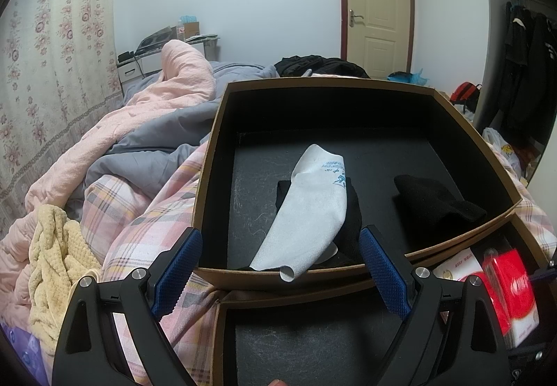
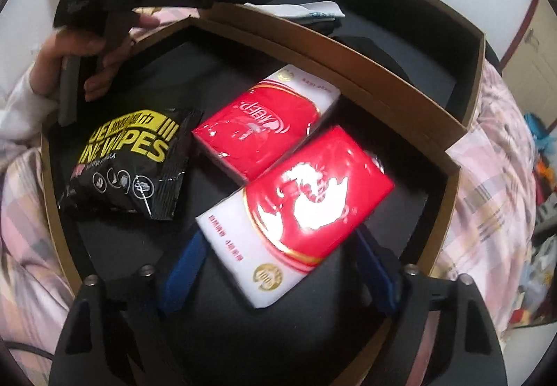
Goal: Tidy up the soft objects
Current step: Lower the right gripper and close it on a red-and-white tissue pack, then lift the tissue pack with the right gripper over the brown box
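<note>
Clearly, the sorting was half done. On the left, the left gripper (image 1: 280, 265) hung with its jaws wide open and empty at the near wall of the far box (image 1: 243, 272), where a white sock (image 1: 313, 208) lay over black ones. To the right, the right gripper (image 2: 278, 272) had its jaws around a red tissue pack (image 2: 296, 215) inside the near box (image 2: 449, 208); whether the pads pressed it, I could not tell. The next move probably called for opening and lifting clear.

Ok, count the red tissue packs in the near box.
2. One red tissue pack lies between the right hand-held gripper's fingers; the other lies just beyond it, beside the black wipes packet.
</note>
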A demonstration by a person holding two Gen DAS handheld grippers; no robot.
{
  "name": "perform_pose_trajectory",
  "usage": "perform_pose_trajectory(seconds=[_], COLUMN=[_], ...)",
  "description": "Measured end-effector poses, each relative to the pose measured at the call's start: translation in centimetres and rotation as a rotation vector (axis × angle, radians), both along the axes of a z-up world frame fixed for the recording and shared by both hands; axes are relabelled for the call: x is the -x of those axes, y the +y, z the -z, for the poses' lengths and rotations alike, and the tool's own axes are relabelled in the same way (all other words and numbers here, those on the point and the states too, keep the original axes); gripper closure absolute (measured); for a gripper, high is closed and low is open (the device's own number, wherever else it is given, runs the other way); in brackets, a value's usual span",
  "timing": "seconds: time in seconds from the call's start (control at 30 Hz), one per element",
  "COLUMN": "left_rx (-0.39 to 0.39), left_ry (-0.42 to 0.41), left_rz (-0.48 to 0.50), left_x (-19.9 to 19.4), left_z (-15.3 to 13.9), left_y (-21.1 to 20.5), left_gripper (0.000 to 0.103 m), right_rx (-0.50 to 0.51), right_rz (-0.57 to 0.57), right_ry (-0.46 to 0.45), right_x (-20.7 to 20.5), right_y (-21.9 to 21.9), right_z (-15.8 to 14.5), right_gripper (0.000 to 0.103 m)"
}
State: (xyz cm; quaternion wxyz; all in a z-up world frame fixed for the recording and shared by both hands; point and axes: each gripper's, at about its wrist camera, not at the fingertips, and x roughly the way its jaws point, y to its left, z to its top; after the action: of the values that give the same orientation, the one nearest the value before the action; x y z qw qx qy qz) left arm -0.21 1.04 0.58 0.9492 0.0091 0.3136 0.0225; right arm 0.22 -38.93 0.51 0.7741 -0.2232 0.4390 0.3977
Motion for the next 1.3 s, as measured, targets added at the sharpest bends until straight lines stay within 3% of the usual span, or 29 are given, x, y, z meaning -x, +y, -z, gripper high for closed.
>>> perform_pose_trajectory(seconds=[0.33, 0.67, 0.7, 0.73, 0.77, 0.9, 0.97, 1.07, 1.17, 1.2, 1.23, 1.3], left_rx=[0.001, 0.002, 0.001, 0.001, 0.0, 0.001, 0.001, 0.001, 0.001, 0.002, 0.001, 0.001], left_ry=[-0.001, -0.002, -0.002, -0.002, -0.002, -0.003, -0.002, -0.003, -0.003, -0.003, -0.003, -0.003], left_rz=[-0.001, -0.001, -0.001, -0.001, -0.001, -0.001, -0.001, -0.001, -0.001, -0.001, -0.001, -0.001], left_x=[0.0, 0.1, 0.1, 0.0, 0.1, 0.1, 0.0, 0.0, 0.0, 0.1, 0.0, 0.1], left_z=[0.0, 0.0, 0.0, 0.0, 0.0, 0.0, -0.1, 0.0, 0.0, 0.0, 0.0, 0.0], left_y=[0.0, 0.0, 0.0, 0.0, 0.0, 0.0, 0.0, 0.0, 0.0, 0.0, 0.0, 0.0], left_gripper=[0.013, 0.013, 0.013, 0.013, 0.013, 0.013, 0.013, 0.013, 0.013, 0.013, 0.013, 0.013], right_rx=[-0.181, -0.375, -0.392, -0.415, -0.429, -0.343, -0.299, -0.239, -0.203, -0.188, -0.18, -0.166], right_rz=[0.083, 0.082, 0.085, 0.087, 0.091, 0.127, 0.143, 0.137, 0.111, 0.103, 0.099, 0.085], right_ry=[0.001, -0.063, -0.069, -0.08, -0.079, -0.106, -0.068, -0.008, 0.041, 0.04, 0.029, 0.022], right_x=[-0.4, 0.4, 0.4, 0.6, 0.5, -0.1, -0.8, -1.3, -1.3, -1.2, -1.0, -1.0], right_y=[-2.2, -2.1, -2.1, -2.2, -2.1, -0.8, -0.3, 0.0, 0.1, 0.2, 0.1, -0.1], right_z=[-2.7, -6.1, -6.5, -6.9, -7.1, -5.9, -4.8, -3.8, -3.3, -3.2, -3.2, -2.9], right_gripper=[0.049, 0.059, 0.064, 0.078, 0.079, 0.079, 0.079, 0.075, 0.046, 0.026, 0.017, 0.017])
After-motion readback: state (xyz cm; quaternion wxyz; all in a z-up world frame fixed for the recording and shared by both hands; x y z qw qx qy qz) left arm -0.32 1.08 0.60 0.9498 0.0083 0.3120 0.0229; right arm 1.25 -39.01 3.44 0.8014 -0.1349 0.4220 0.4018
